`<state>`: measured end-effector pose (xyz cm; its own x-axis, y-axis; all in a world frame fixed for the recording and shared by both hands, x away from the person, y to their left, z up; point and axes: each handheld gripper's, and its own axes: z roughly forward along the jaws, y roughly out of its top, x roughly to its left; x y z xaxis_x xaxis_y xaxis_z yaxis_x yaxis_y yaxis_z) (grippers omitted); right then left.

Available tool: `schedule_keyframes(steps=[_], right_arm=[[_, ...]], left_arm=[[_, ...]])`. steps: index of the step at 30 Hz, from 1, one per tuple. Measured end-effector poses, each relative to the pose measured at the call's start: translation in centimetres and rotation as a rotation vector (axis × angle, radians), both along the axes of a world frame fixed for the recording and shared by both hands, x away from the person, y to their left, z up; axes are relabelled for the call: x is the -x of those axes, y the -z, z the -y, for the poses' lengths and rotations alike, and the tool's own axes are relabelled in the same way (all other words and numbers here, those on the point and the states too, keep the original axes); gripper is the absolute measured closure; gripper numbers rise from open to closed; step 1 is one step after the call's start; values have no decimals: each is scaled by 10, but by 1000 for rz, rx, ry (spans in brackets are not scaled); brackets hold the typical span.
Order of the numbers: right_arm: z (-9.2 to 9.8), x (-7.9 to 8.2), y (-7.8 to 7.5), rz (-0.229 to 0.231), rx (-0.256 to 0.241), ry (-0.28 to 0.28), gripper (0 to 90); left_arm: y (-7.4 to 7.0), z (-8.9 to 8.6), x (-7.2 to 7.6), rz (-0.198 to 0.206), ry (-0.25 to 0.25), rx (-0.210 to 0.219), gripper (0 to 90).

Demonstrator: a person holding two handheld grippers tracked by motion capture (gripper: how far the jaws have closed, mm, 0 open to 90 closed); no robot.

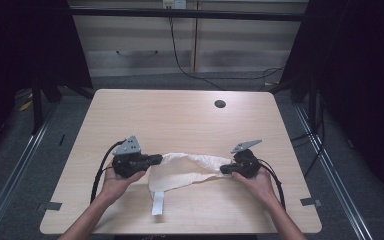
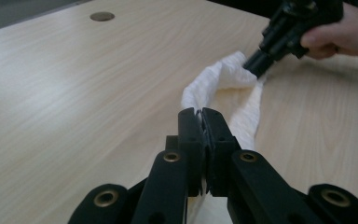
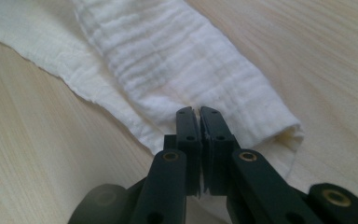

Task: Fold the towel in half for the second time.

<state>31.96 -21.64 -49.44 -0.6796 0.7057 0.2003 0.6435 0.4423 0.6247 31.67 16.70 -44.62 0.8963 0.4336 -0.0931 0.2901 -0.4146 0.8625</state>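
The cloth, white and crinkled, lies bunched across the near half of the surface, closer to the near edge than the far one, stretched between two hands. In the high view the left tool grips its left end and the right tool its right end, each held by a hand coming in from the near edge, the other hand mirroring it. A narrow white strip hangs off the cloth toward the near edge. A round dark hole sits near the far right corner.

Over to the left gripper view: the left tool has its jaws pressed together with a sliver of the cloth pinched between them. The fabric runs away in a rolled band to the right tool, whose tip meets the cloth's far end, a hand wrapped round it. The hole shows near the far edge.

Right gripper view now: the right tool is clamped tight on the edge of the cloth, jaws nearly touching. The fabric lies folded over itself, ribbed layer on top, flat on the surface.
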Motion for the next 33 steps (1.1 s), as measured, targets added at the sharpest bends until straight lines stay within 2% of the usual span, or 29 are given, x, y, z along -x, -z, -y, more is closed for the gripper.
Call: schedule_keyframes(steps=[3,5,6,11,13,17,20,23,25,31,33], right_arm=[[0,1,0,14,9,3,874],[0,2,1,15,-5,1,874],[0,2,2,33,-5,-3,874],[2,3,2,29,-11,5,874],[2,3,3,32,-18,1,873],[3,3,3,42,-16,-15,872],[4,3,2,55,6,-12,871],[7,5,1,68,21,-16,870],[11,4,1,75,14,-16,871],[13,8,1,98,30,-2,870],[14,8,2,94,15,13,870]], left_arm=[[7,1,10,-2,24,-34,874],[10,4,15,-6,18,-69,873],[11,5,16,-6,20,-79,873],[24,2,26,-24,56,-108,873],[32,2,29,-44,80,-139,872],[44,5,32,-67,101,-152,869],[51,5,31,-72,95,-191,869],[53,6,32,-55,76,-199,869],[54,6,32,-47,60,-202,870],[57,3,14,-60,-5,-178,870],[58,4,6,-62,-25,-170,870]])
